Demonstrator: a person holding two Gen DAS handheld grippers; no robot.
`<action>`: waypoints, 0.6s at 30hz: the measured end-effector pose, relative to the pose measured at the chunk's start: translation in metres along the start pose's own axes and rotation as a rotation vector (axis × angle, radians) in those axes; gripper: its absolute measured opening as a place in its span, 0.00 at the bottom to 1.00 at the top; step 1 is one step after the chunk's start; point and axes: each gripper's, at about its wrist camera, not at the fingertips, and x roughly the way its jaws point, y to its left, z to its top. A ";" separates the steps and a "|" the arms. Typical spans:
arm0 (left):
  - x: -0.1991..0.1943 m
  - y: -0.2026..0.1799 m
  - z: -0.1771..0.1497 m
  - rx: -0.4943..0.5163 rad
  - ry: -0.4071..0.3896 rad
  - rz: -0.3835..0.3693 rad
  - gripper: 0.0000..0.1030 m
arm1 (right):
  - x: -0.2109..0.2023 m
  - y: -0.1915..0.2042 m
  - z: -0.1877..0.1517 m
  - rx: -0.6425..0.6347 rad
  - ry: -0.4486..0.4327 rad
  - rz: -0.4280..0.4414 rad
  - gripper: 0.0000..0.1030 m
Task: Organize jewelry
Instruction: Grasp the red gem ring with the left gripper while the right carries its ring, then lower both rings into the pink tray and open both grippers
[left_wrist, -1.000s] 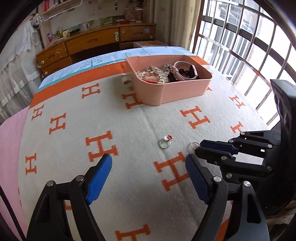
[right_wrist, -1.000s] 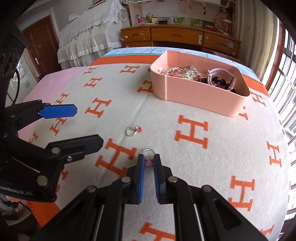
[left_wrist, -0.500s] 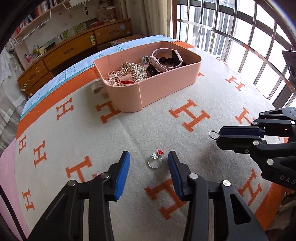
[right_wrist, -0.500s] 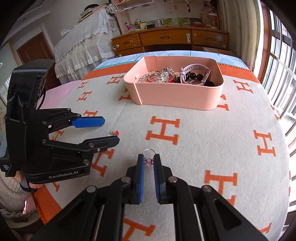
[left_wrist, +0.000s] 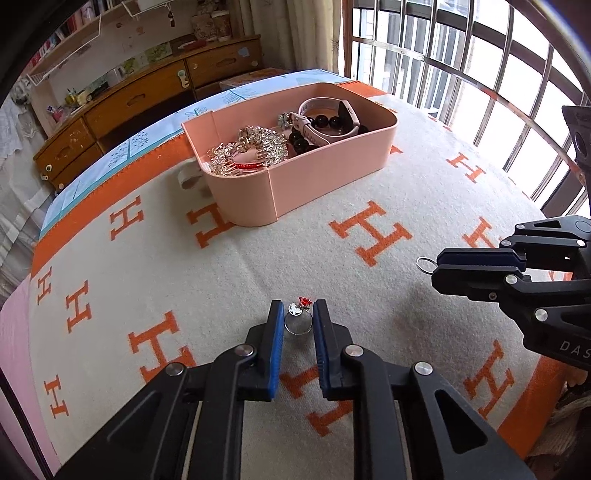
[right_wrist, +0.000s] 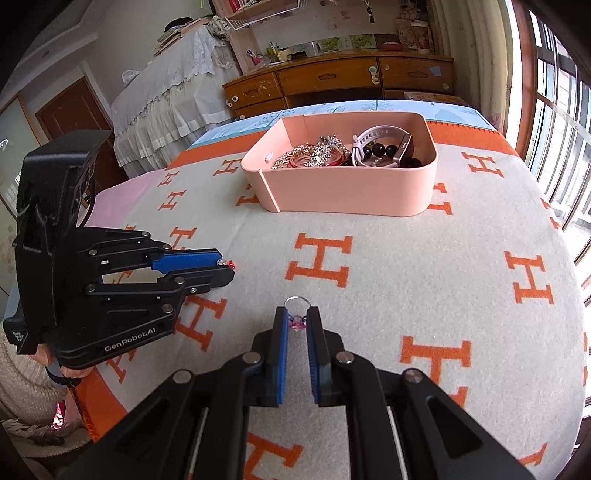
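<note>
— Gripping anything, that left hand-held gripper (left_wrist: 298, 320)?
— Its jaws have just been closing, and the blue pads (left_wrist: 276, 332) now sit against both sides of a silver ring (left_wrist: 297, 325). That ring carries a red stone and a small white ornament, which stick out past the fingertips. It looks pinched, low over the blanket (left_wrist: 332, 206); I can't tell whether it is lifted clear of the cloth.
— And the right hand-held gripper (right_wrist: 296, 320)?
— Clamped on a second ring (right_wrist: 296, 303). A pink-purple stone sits between the pads, and the silver loop pokes out ahead of the tips. From the left camera, that loop juts from the tips of the right tool, above the cloth.
— Where are both rings relative to the box?
— Well apart from it. The pink box (left_wrist: 325, 177) stands farther back on the cream blanket with orange H marks, which covers a bed rather than a bench. The two grippers are side by side, near each other, at the blanket's near part.
— What lies in the box?
— A sparkly gold-toned heap with a red band on one side, dark beads (right_wrist: 380, 149) and a pale watch (left_wrist: 325, 118) on the other.
— Anything of the person?
— A bit of hand under the left tool in the right camera, beside a knitted sleeve.
</note>
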 end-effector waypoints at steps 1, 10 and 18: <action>-0.003 0.001 0.002 -0.009 -0.005 0.000 0.13 | -0.002 0.000 0.001 -0.002 -0.004 -0.001 0.09; -0.040 0.011 0.041 -0.079 -0.051 0.002 0.13 | -0.032 -0.004 0.048 -0.009 -0.073 0.030 0.09; -0.062 0.029 0.112 -0.185 -0.098 0.004 0.13 | -0.046 -0.041 0.125 0.084 -0.117 0.030 0.10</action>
